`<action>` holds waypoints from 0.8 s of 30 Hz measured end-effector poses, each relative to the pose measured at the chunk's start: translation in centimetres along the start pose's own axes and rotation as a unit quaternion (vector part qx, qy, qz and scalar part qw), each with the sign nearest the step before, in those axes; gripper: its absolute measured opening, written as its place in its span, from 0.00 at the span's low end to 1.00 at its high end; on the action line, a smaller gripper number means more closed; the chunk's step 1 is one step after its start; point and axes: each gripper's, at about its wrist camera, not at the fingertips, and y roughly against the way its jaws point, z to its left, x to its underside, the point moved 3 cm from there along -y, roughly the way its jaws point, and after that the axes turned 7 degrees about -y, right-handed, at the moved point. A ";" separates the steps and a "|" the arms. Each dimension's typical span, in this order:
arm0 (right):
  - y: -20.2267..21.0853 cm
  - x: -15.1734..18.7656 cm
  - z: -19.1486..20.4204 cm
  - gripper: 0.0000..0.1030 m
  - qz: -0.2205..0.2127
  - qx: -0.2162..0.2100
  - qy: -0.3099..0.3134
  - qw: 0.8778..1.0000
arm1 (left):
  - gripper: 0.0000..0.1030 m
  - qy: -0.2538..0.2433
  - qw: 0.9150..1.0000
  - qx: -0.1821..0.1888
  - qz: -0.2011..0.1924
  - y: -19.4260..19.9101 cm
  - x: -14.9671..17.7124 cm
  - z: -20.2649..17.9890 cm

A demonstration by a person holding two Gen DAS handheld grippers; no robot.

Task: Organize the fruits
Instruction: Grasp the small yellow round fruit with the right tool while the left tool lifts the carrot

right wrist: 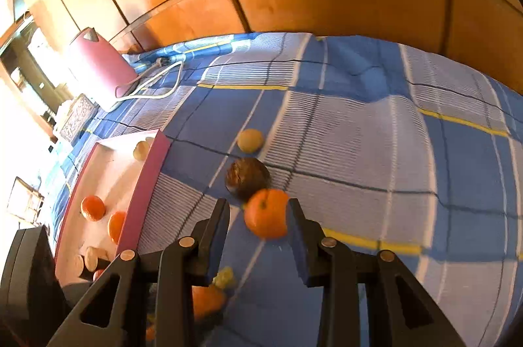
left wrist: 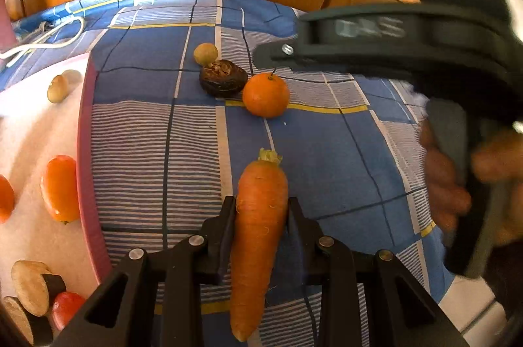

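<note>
My left gripper (left wrist: 261,209) is shut on a carrot (left wrist: 258,235), leafy end pointing away, over the blue checked cloth (left wrist: 327,150). Beyond it lie an orange (left wrist: 265,95), a dark wrinkled fruit (left wrist: 223,78) and a small yellowish fruit (left wrist: 205,53). My right gripper (right wrist: 258,216) is open, its fingers on either side of the orange (right wrist: 266,213); the right finger looks close to or touching it. The dark fruit (right wrist: 247,178) and yellowish fruit (right wrist: 250,140) lie just past it. The right gripper also shows in the left wrist view (left wrist: 376,36), above the orange.
A pink-rimmed white tray (left wrist: 85,150) on the left holds orange fruits, small pale fruits and a red one; it also shows in the right wrist view (right wrist: 143,183). A pink kettle (right wrist: 98,65) with a white cable stands at the far left. Wooden cabinets rise behind.
</note>
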 end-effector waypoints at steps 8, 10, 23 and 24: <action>-4.3 -4.1 1.6 0.35 0.008 0.000 0.035 0.999 | 0.30 0.017 1.000 0.012 -0.005 0.1 -0.1 0.6; -5.5 -4.3 2.0 0.35 0.017 0.002 0.046 0.999 | 0.30 0.019 1.000 0.015 -0.005 0.1 0.0 0.8; -8.0 -3.8 2.6 0.25 0.014 0.035 0.080 0.996 | 0.29 0.065 0.998 -0.018 -0.009 1.1 -1.0 3.8; -8.0 -3.7 2.6 0.25 0.013 0.035 0.079 0.996 | 0.29 0.075 0.997 -0.018 -0.009 1.2 -1.3 4.0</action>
